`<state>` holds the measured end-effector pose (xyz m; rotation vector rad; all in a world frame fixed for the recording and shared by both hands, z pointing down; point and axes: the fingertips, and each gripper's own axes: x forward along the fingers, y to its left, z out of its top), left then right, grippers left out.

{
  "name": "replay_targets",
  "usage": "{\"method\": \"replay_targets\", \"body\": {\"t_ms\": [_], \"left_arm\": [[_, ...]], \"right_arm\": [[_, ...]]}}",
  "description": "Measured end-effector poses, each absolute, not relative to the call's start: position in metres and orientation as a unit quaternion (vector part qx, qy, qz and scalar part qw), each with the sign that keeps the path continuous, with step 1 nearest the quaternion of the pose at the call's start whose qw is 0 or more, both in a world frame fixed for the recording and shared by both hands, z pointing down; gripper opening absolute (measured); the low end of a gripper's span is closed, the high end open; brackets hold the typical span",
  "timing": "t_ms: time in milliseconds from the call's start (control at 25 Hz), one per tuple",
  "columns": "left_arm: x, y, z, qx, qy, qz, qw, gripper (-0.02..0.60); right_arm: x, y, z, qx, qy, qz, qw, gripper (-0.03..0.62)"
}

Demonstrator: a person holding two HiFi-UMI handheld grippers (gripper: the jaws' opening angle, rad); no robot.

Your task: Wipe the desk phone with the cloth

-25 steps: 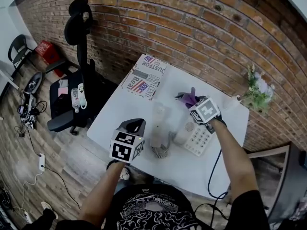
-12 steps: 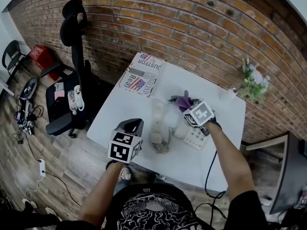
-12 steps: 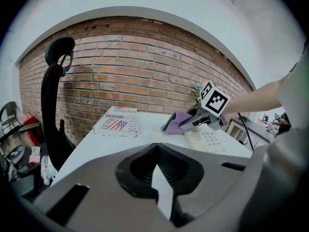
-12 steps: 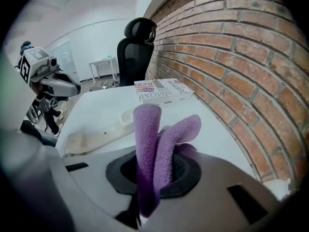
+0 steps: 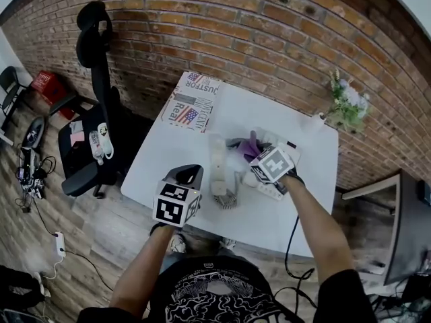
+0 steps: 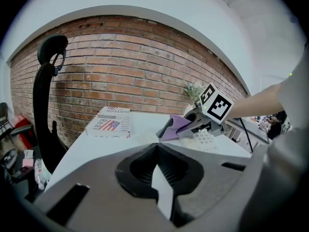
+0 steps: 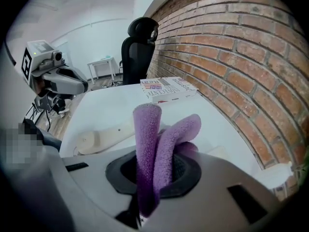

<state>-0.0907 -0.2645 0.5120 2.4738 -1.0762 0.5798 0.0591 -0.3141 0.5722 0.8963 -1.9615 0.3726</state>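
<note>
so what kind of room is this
Probably an office or workroom: a white table stands by a brick wall, with a black office chair beside it and a desk phone on the table.

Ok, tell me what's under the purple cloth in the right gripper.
Under the purple fuzzy cloth, held by the right gripper, sits the white desk phone; its keypad end shows. The part beneath the cloth is covered, so contact is unclear.

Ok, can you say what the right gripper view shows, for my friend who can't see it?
The right gripper pinches a folded purple cloth that sticks up in the middle. Behind it a cream phone handset lies on the white table, with a brick wall at the right.
</note>
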Motion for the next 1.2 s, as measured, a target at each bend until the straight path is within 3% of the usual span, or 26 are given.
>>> {"method": "replay_targets", "body": {"t_ms": [640,1200], "left_arm": [[-0.082,-0.255,0.513,0.901,-0.332,0.212,0.18,0.006],[-0.078,-0.258,0.513,0.909,-0.307,0.219,0.177,0.006]], "right_arm": [[0.039,-0.269,0.581,0.407,-0.788,0.205,0.414,0.048],[0.024,-0.234,0.582,0.473,-0.784,0.259,0.307,0.048]]}}
